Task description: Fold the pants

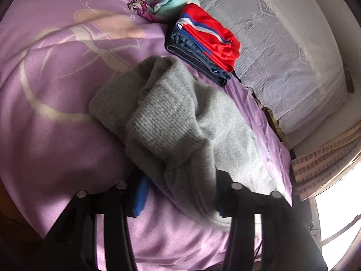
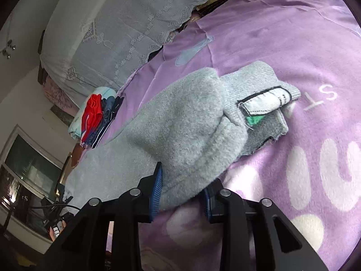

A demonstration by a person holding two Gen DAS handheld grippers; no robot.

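1. Grey pants lie bunched at mid-frame on the purple bed.
2. Left gripper has its fingers closed on a pants fold.
3. Right gripper likewise pinches the fabric.
4. Folded clothes sit upper right.

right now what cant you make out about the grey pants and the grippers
- Left wrist view: the grey pants drape over the left gripper, hiding its right pad; grip unclear.
- Right wrist view: the label print is too small to read.
- Both views: bunched folds hide the pants' full shape.
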